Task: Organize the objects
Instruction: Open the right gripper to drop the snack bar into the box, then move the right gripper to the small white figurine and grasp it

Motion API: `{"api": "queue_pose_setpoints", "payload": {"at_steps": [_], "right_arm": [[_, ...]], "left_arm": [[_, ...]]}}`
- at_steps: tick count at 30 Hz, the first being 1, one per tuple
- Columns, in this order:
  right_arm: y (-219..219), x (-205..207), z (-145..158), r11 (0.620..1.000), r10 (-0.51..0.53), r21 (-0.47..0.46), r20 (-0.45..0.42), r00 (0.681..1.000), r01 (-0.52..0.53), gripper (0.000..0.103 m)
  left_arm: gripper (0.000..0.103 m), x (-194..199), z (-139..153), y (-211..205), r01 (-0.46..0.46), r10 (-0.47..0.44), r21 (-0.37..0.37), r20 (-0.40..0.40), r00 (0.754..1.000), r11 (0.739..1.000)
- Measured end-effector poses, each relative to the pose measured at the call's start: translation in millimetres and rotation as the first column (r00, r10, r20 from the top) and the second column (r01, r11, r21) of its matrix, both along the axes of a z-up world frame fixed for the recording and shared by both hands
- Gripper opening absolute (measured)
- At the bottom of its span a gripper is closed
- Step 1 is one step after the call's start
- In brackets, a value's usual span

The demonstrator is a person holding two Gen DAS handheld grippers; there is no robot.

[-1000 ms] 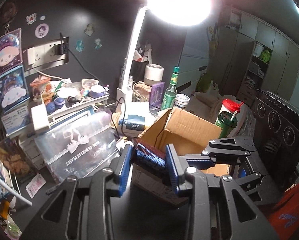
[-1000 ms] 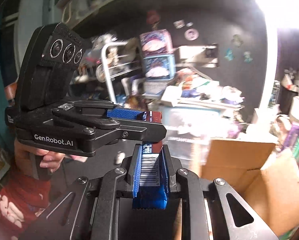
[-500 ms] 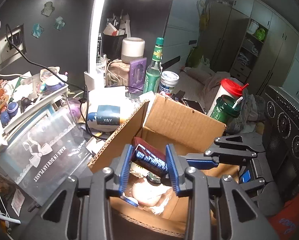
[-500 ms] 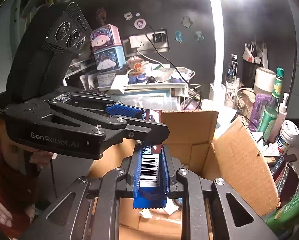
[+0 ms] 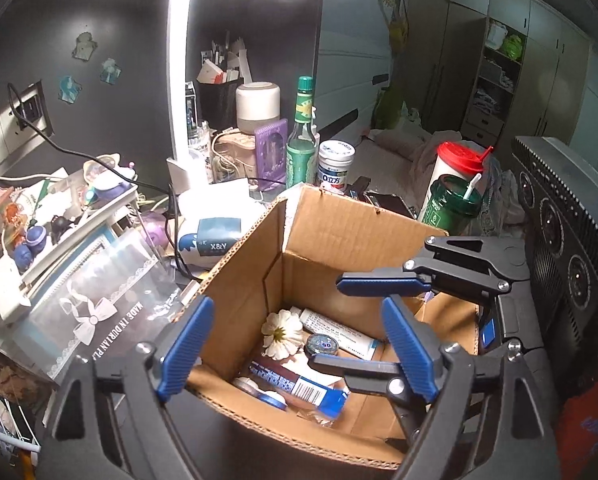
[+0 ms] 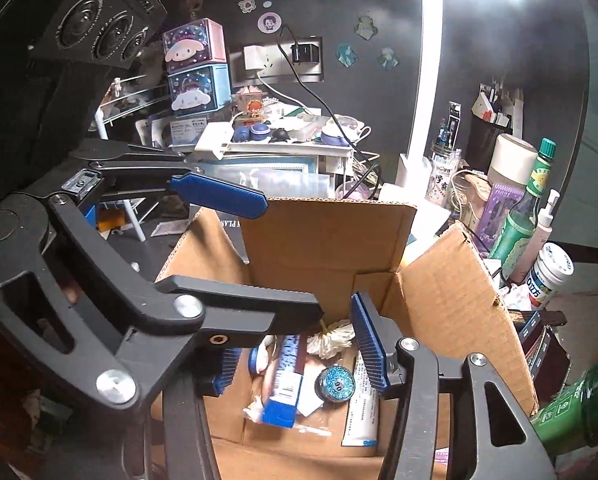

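An open cardboard box stands on the dark desk; it also shows in the right wrist view. A blue and maroon snack bar lies inside it, also in the right wrist view, beside a white flower, a white tube and a glitter jar. My left gripper is open and empty above the box's near edge. My right gripper is open and empty over the box interior. The two grippers cross each other above the box.
A green glass bottle, a white pill jar and a green cup with a red lid stand behind the box. A clear plastic case and a cluttered white shelf lie to its left. A lamp post rises behind.
Both grippers held the snack bar over the box; both have opened and the bar now lies in the box. The views have moved closer over the box.
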State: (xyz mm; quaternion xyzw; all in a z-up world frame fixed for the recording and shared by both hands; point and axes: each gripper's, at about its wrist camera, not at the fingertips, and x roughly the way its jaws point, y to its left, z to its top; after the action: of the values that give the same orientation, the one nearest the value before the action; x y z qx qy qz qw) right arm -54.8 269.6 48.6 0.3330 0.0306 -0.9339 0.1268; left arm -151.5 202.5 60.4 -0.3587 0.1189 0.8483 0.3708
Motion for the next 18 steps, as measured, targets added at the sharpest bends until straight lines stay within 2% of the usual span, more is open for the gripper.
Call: {"api": "queue_pose_setpoints", "payload": {"at_steps": [5, 11, 14, 18], "right_arm": [[-13, 4, 6, 1.0, 0.014, 0.012, -0.024, 1.0, -0.013, 0.047], [-43, 11, 20, 0.997, 0.071, 0.012, -0.072, 0.995, -0.071, 0.047], [-67, 14, 26, 0.992, 0.13, 0.006, -0.084, 0.988, -0.13, 0.047], [-109, 15, 25, 0.972, 0.235, -0.007, -0.078, 0.969, -0.236, 0.048]], "left_arm": [[0.085, 11, 11, -31, -0.039, 0.04, 0.049, -0.029, 0.999, 0.998], [0.085, 30, 21, -91, -0.139, 0.146, 0.084, -0.082, 0.986, 0.987], [0.086, 42, 21, -128, -0.212, 0.222, 0.096, -0.108, 0.969, 0.972], [0.089, 59, 12, -184, -0.331, 0.346, 0.134, -0.111, 0.932, 0.934]]}}
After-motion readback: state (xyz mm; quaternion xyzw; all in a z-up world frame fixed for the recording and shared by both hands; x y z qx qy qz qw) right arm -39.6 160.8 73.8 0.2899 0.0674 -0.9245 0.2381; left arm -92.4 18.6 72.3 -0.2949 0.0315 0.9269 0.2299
